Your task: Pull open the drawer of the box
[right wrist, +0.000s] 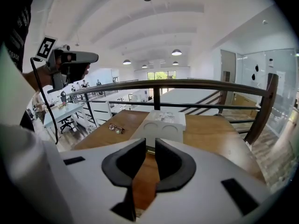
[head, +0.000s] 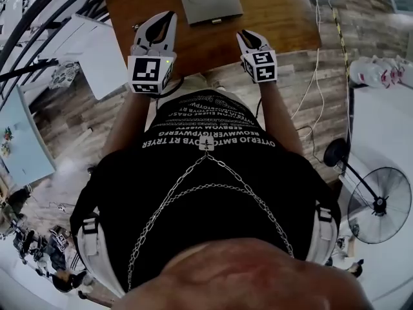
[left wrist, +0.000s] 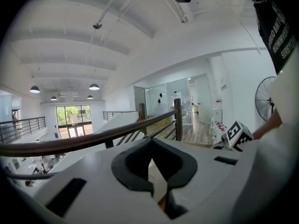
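Observation:
A white box stands on the wooden table at its far middle. The side of the box facing me has two round recesses. My right gripper points at that side from short of the box, open with a narrow gap that shows only bare wood. In the head view the right gripper is over the table's near edge. My left gripper is over the table's left part, beside the box. In its own view the left gripper has its tips touching, with nothing held.
A pair of glasses lies on the table left of the box. A dark railing runs behind the table. A white side table stands to the left, a cable hangs on the right, and a floor fan stands lower right.

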`<state>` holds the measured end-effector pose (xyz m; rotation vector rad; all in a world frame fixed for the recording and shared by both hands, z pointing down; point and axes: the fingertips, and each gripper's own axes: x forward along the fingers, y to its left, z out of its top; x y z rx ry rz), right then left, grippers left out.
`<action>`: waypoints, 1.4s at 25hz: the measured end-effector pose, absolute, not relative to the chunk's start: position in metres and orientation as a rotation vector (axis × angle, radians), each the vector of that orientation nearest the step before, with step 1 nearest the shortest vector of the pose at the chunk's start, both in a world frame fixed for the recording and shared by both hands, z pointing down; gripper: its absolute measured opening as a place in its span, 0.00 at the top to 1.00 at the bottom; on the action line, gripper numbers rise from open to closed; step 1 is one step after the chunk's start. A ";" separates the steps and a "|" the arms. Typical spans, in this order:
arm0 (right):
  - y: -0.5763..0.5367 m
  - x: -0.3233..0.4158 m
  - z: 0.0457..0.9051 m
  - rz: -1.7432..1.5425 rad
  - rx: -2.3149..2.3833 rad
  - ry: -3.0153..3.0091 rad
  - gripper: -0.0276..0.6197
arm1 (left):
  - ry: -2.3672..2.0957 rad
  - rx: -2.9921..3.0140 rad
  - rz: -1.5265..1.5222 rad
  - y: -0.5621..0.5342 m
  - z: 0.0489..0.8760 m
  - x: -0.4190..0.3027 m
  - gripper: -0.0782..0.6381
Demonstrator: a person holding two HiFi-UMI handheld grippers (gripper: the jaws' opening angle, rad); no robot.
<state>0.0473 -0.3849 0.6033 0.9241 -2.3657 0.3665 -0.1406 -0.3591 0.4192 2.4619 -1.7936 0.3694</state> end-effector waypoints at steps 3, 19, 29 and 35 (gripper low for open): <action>-0.394 0.037 0.619 0.389 0.917 -2.351 0.87 | -1.783 2.463 0.370 -0.369 0.424 -0.148 0.88; -0.431 0.001 0.712 0.650 0.871 -2.245 0.82 | -1.712 2.437 0.404 -0.403 0.453 -0.169 0.88; -0.441 -0.010 0.764 0.713 0.824 -2.170 0.75 | -1.653 2.441 0.443 -0.411 0.472 -0.163 0.88; -0.451 -0.015 0.782 0.749 0.836 -2.133 0.71 | -1.644 2.434 0.453 -0.417 0.477 -0.163 0.88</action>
